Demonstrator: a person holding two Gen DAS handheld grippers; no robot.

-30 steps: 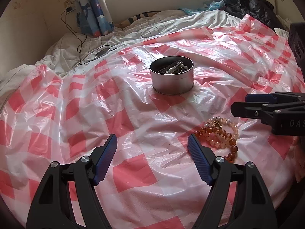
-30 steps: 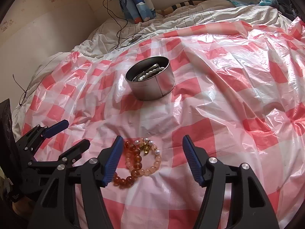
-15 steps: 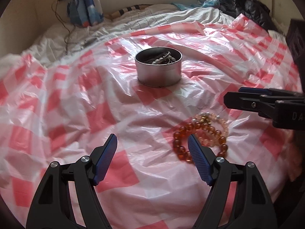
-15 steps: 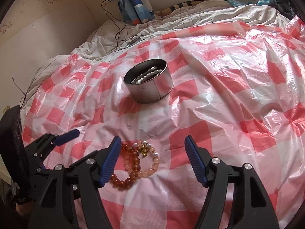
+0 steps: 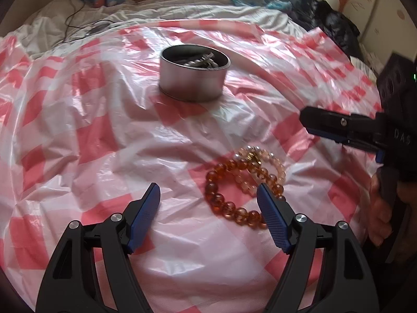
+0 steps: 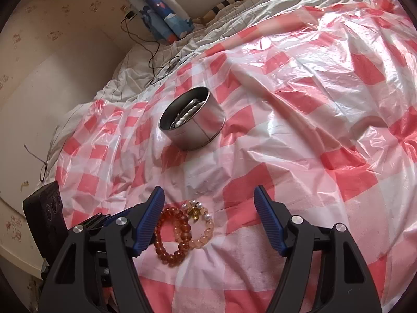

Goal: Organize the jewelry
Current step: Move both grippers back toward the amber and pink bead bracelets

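Two bead bracelets lie together on the red-and-white checked plastic sheet (image 6: 299, 120) spread over the bed: an amber bracelet (image 5: 229, 198) of dark orange beads and a pale peach bracelet (image 5: 265, 161) with a small gold charm, the two loops overlapping where they meet. They sit toward the near edge of the sheet, well apart from the round metal tin (image 5: 194, 74), which stands upright farther in toward the middle. Inside the tin you can see a strand of white pearls (image 6: 189, 112) and some darker pieces too blurred to name.

Your left gripper (image 5: 208, 216) is low over the sheet with its blue-padded fingers spread wide and nothing between them; its right-hand finger (image 5: 272, 219) lies just over the near end of the amber loop, though you cannot tell whether it touches the beads. Your right gripper (image 6: 209, 217) is also spread wide and holds nothing. In its own view both bracelets lie in the gap between its fingers, closer to the left-hand finger (image 6: 149, 219), which lies just beside the amber beads.

From the left wrist view, the right gripper reaches in from the right edge of the sheet, just above the pale bracelet, with your hand (image 5: 379, 208) wrapped around its grip.

Beyond the far edge of the sheet, wrinkled white bedding (image 6: 234, 23) shows, with a black cable (image 6: 146, 41) trailing across it.
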